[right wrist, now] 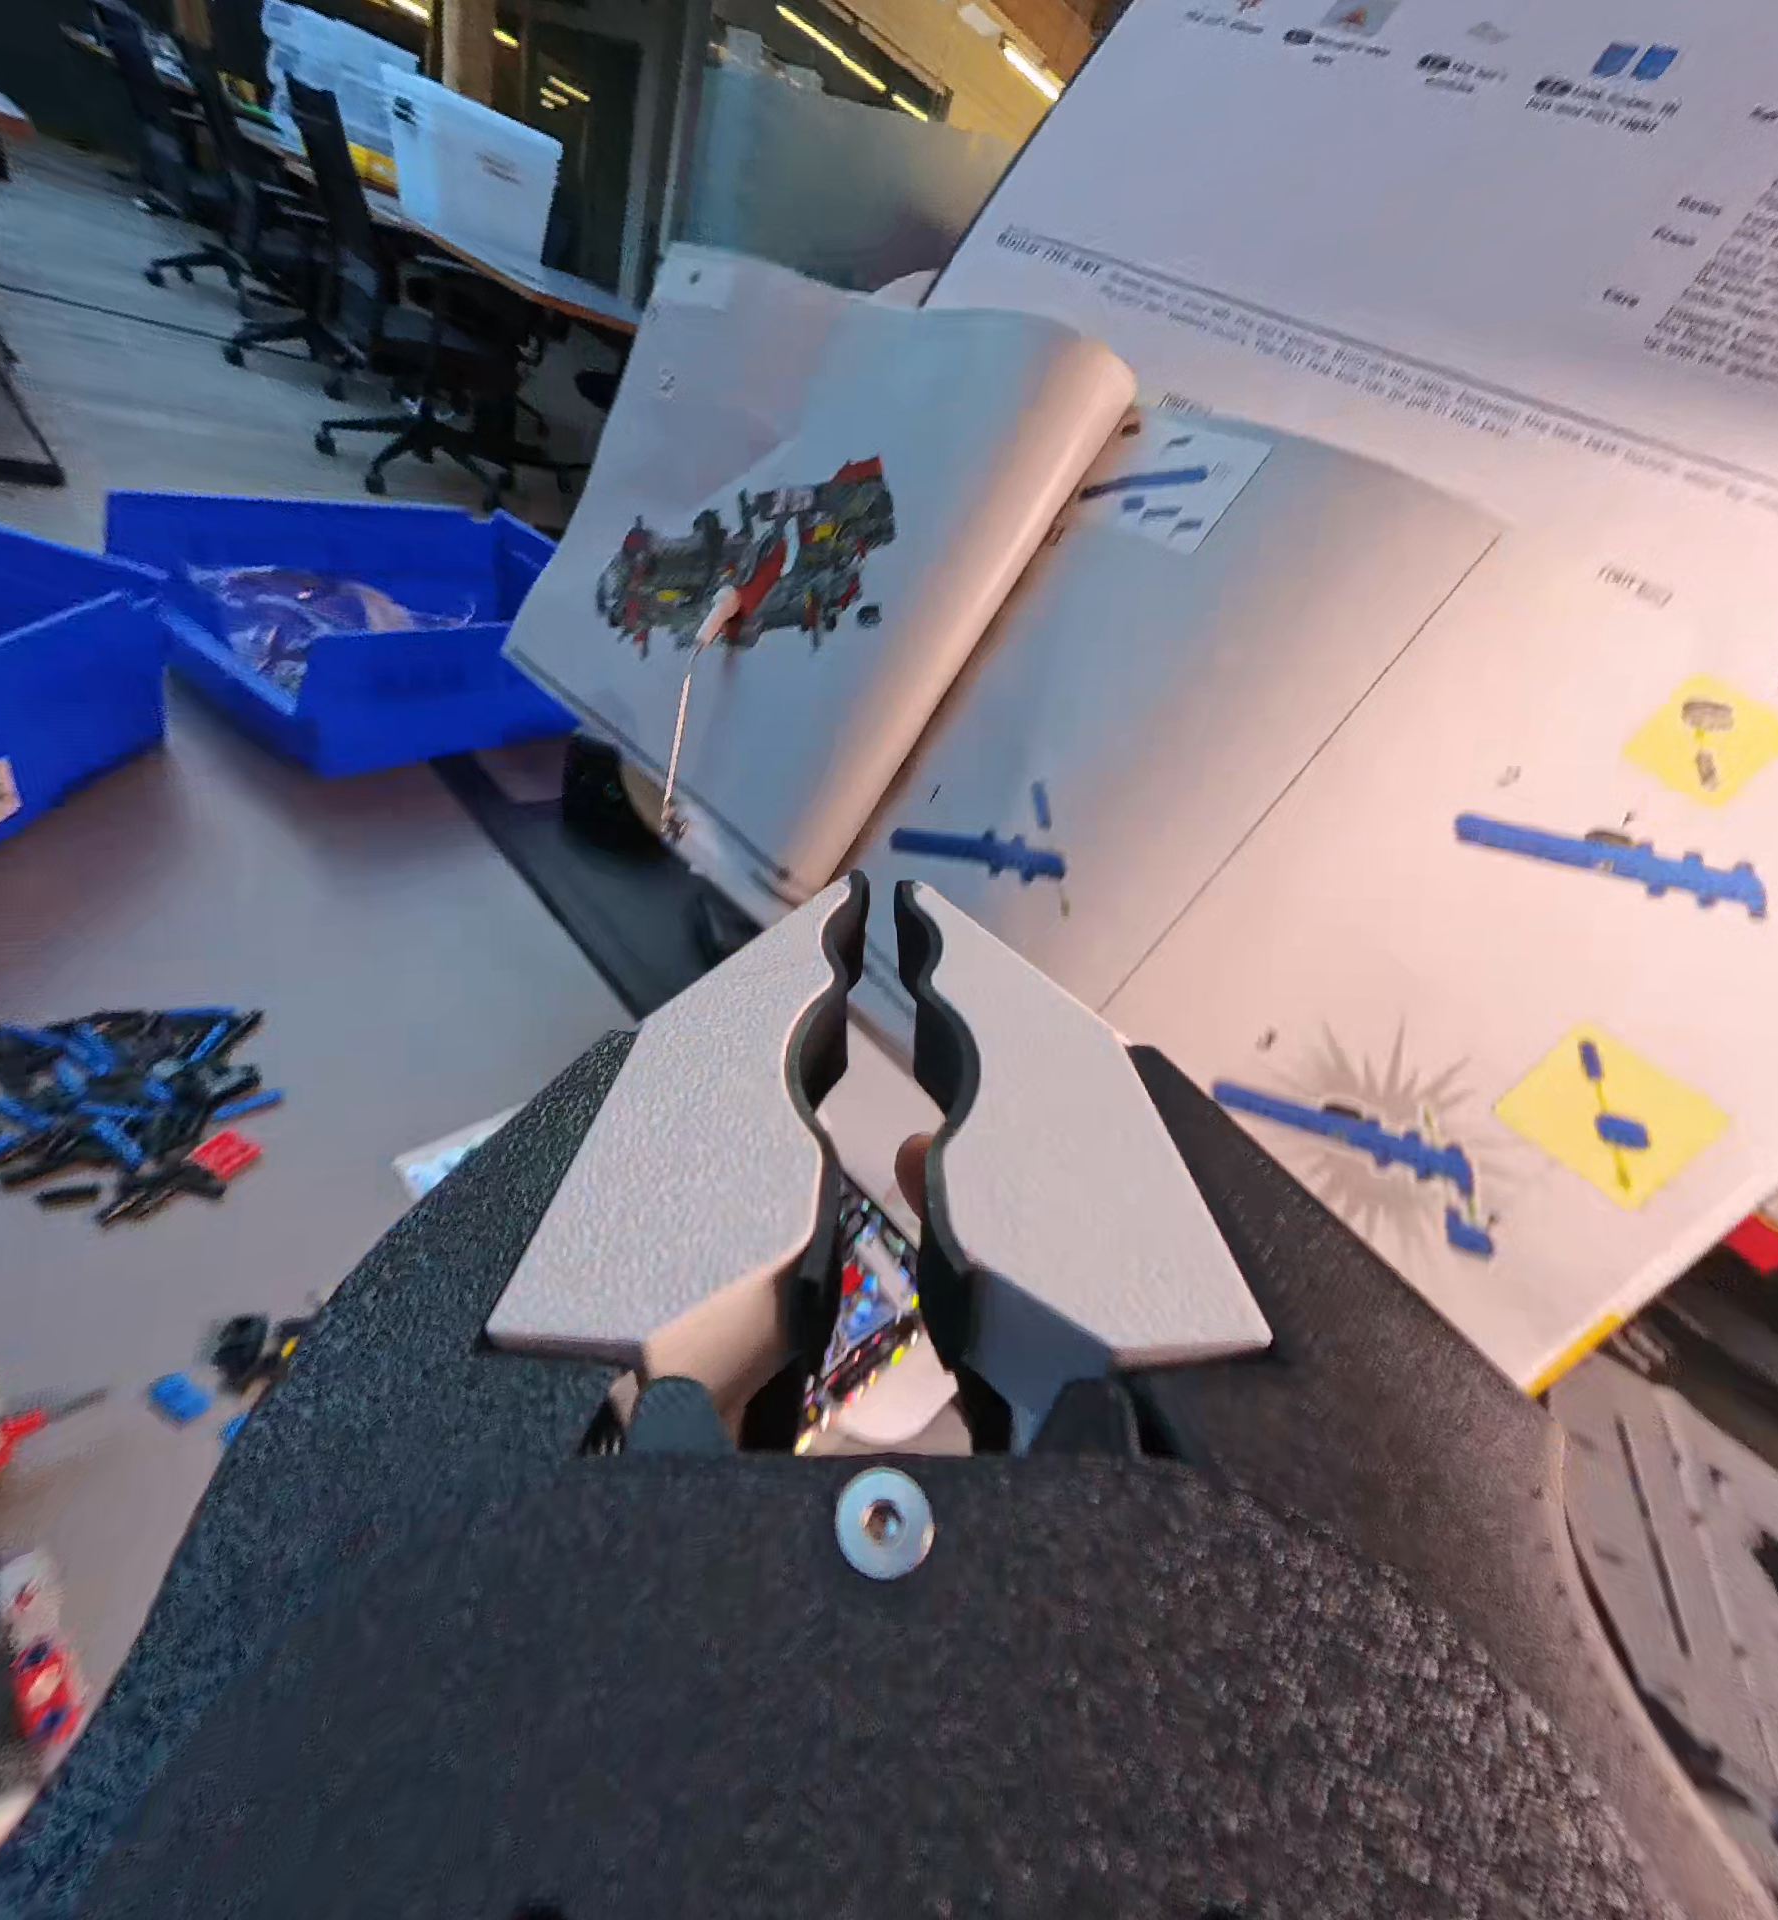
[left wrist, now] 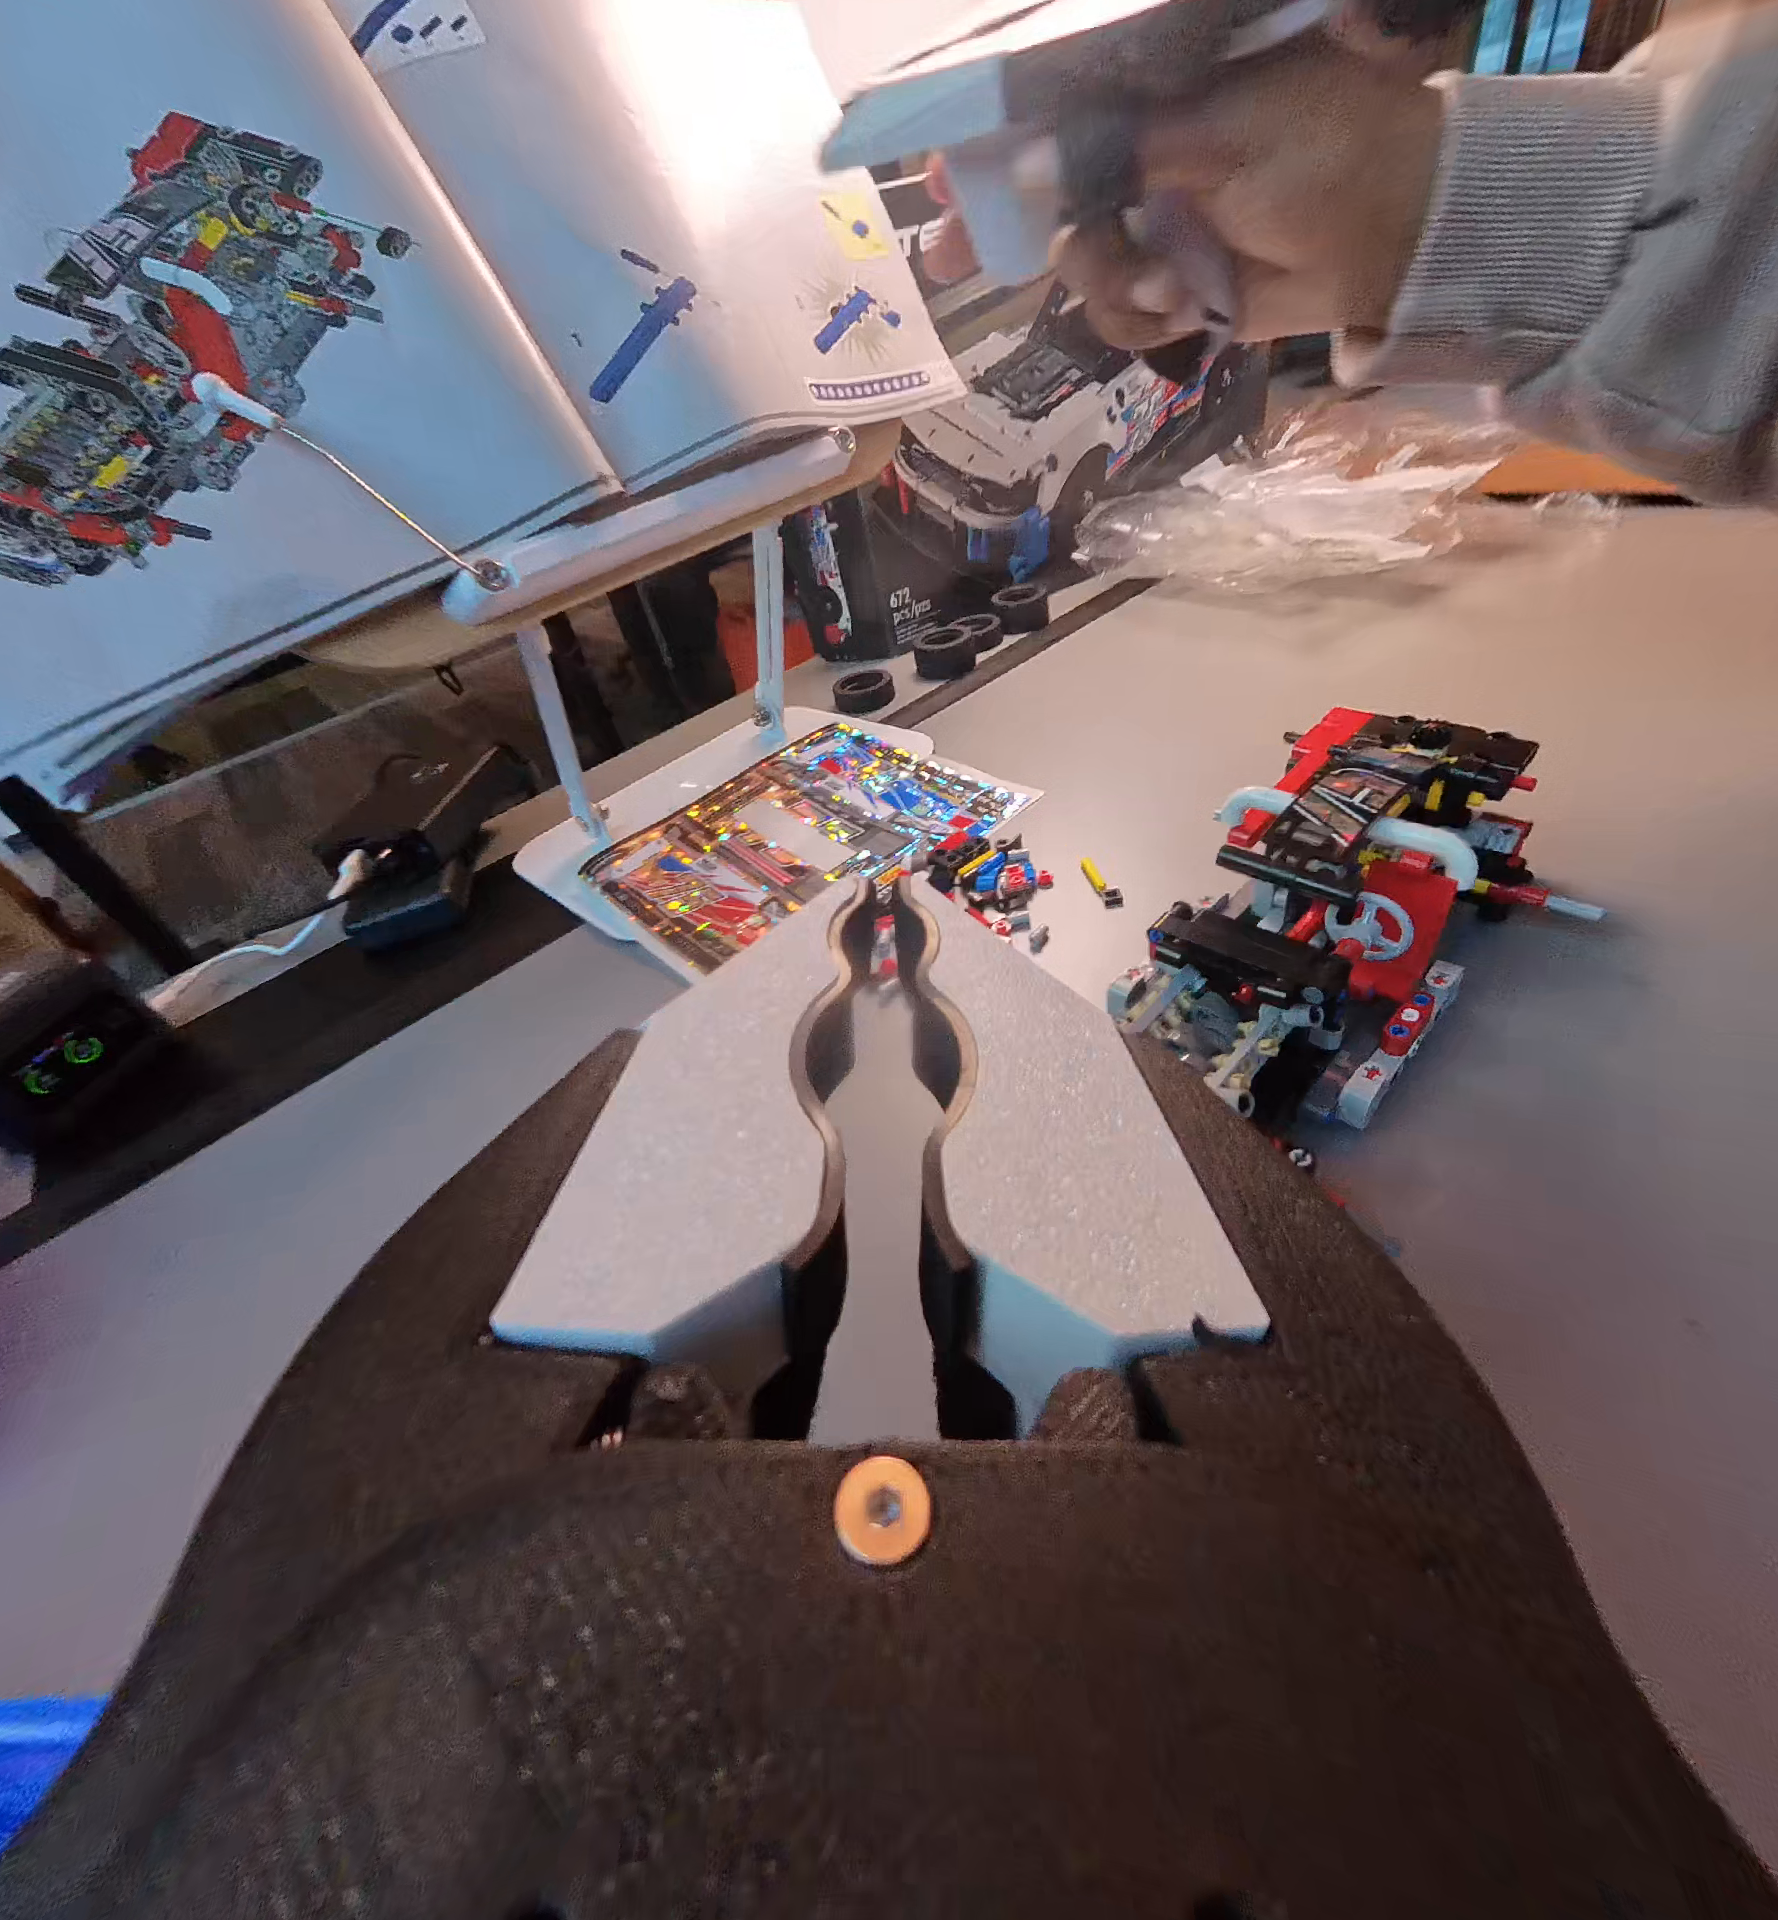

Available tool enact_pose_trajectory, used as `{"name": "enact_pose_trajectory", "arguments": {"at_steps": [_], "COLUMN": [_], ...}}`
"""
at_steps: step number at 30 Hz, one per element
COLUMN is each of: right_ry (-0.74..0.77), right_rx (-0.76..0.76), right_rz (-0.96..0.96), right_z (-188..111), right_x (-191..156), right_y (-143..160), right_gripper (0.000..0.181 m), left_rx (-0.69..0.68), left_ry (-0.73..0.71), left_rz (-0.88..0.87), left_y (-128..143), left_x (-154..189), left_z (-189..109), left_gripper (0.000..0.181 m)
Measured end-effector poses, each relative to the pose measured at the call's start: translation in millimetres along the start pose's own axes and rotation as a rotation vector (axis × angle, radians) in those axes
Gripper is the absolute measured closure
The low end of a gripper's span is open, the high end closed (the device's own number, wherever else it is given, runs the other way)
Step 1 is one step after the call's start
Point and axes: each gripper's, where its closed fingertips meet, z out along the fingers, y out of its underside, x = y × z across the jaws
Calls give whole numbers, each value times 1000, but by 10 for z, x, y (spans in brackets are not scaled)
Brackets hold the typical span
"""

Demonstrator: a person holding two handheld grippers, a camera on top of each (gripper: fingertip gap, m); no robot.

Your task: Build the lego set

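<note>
On the grey table (left wrist: 1487, 1403), right of the left gripper (left wrist: 885, 894), sits the half-built car (left wrist: 1321, 935), red and black with white curved tubes, upright, touched by neither tool. Loose bricks (left wrist: 999, 883) lie just past the left gripper's tips, beside a shiny sticker sheet (left wrist: 760, 831) on the foot of the white stand (left wrist: 563, 717). Left jaws are nearly together, a narrow slit between the tips; something small and red shows in that slit, but whether it is gripped or merely lies beyond cannot be told.

Right gripper (right wrist: 882, 904) hangs in the air before the open manual (right wrist: 1228, 831) on the stand, jaws almost together with a thin gap, nothing between the tips. Through the wider hollow nearer the camera a fingertip and a bit of the sticker sheet show. In the left view a sleeved hand (left wrist: 1269, 239) with the right tool is blurred and cut by the top edge.

Farther off: a pile of blue and black parts (right wrist: 95, 1101), two blue bins (right wrist: 365, 665), the set's box (left wrist: 1030, 457), black tyres (left wrist: 958, 644), a crumpled clear bag (left wrist: 1311, 499). Parts at the right view's lower left are too blurred to make out
</note>
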Motion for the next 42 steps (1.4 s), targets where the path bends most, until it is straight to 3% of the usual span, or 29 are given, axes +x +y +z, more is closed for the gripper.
{"name": "enact_pose_trajectory", "arguments": {"at_steps": [4,7,13,17,24,42], "right_ry": [-16,33,92,96,98,88], "right_rx": [-86,-162,-160,-157,-140,-171], "right_rz": [-29,-75,54,114,149,128], "right_z": [-785,-1298,-1885,-2024,-2026,-2031], "right_x": [-280,-360,-537,-553,-504,-545], "right_y": [593,1055,1535,1712,1793,1863], "right_gripper": [178,176,175,175,176,178], "left_rx": [-180,-449,-943,-1086,-1185,-1185], "left_ry": [-20,97,364,522,564,553], "left_rz": [92,128,328,367,359,321], "left_y": [-235,-91,731,1071,1457,1547], "left_x": [-405,-593,-864,-809,-821,-803], "left_z": [-229,-216,77,198,290,397], "left_gripper": [181,176,171,172,171,171]}}
